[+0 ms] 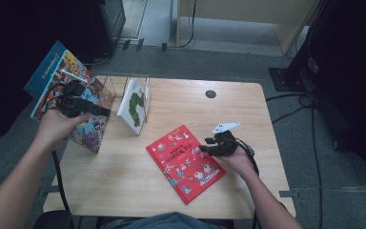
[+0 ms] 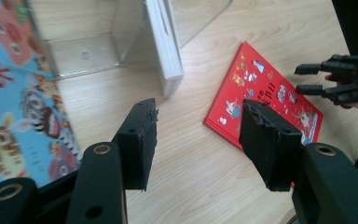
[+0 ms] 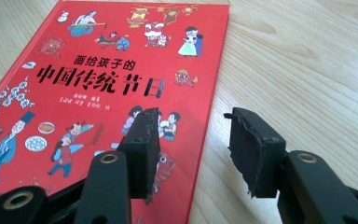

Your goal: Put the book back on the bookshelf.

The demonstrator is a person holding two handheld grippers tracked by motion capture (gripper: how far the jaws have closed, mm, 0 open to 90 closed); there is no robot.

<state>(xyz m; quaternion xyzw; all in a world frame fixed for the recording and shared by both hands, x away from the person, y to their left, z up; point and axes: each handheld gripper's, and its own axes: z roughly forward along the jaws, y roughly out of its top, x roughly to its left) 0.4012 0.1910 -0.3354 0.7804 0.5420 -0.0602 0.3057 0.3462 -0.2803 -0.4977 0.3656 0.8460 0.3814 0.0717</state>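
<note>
While my right gripper [image 3: 191,149] hung with jaws apart astride the red book's [image 1: 185,161] three-o'clock edge at table centre, my left gripper [image 2: 196,140] gaped empty at nine o'clock, and I feared the thin cover might slide away.

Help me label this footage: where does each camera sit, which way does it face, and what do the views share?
High view: above the person's side, looking forward and down on the table; both forearms and each tool show.
Left gripper view: rides the left tool, facing across the table past the clear stand; its two black jaws show.
Right gripper view: rides the right tool, looking low along the wood; its jaws show.
Shared: the red book lies flat in all three.
</note>
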